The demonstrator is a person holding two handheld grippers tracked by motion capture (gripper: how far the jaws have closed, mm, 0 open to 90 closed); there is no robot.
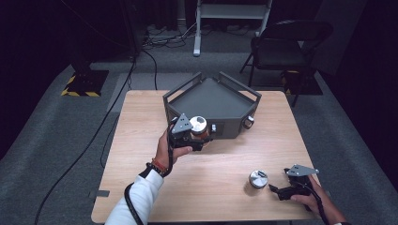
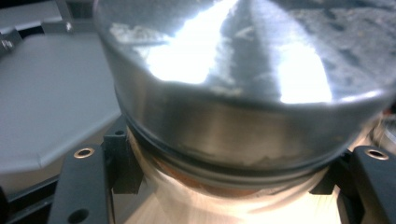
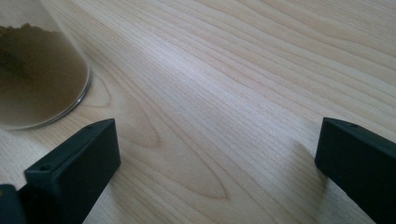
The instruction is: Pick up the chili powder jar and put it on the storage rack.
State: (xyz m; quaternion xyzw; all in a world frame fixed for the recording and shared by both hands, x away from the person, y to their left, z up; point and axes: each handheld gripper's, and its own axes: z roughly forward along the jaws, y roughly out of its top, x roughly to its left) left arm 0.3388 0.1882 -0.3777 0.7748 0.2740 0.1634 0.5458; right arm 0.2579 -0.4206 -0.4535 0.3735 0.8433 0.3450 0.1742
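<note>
High view: your left gripper holds a metal-lidded jar clamped just in front of the grey tray; your right gripper rests on the table with jaws spread wide, holding nothing.

Left gripper view puts the pads below the lid, on the glass body; judge the grip narrow on a smooth wall, so a tilt or knock against the tray's rail could let the jar slip or twist; clear the rail before you carry it in. Right gripper view adds what the high view cannot: the second jar, just beside the left-hand jaw, holds brown powder; the high view alone shows its lid and both hands' spacing.
</note>
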